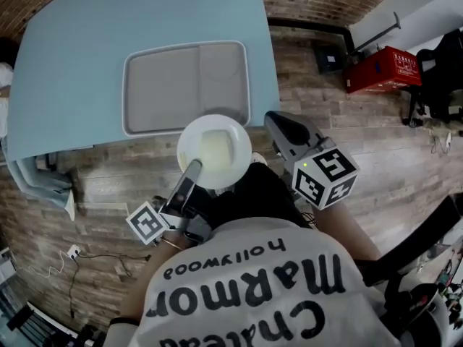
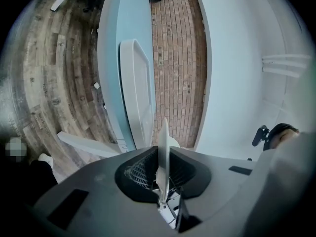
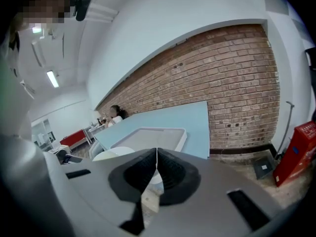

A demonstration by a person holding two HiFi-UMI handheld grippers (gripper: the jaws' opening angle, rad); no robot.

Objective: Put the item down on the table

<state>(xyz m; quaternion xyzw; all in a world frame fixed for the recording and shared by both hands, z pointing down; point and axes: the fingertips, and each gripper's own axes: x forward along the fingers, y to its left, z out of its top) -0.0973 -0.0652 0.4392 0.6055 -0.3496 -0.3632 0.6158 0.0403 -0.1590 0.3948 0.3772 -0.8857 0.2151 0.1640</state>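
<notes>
**Plate held in the left tongs, in front of the counter**

The left tongs [image 2: 162, 158] are clenched on the rim of a white plate [image 1: 214, 151]; in the left gripper view the plate stands edge-on between the two jaws, and both press on it. In the head view this arm reaches forward from the person's body, with its marker cube [image 1: 148, 223] near the shirt [image 1: 246, 288]. The plate is in the air, lying flat over the wooden floor [image 1: 108, 179], and its far rim just overlaps the near edge of the light blue counter [image 1: 108, 27]; it does not rest on the counter.

A grey tray [image 1: 166, 89] lies on the counter just behind the plate (whether the two touch cannot be told from above).

The right tongs [image 3: 157, 154] are clenched on nothing, the jaws meeting in one thin line. This arm is held to the right of the plate, pointing forward toward the corner of the counter and apart from the plate; its marker cube [image 1: 325, 176] is close to the person's body.

A brick wall [image 3: 232, 73] stands behind the counter.
</notes>
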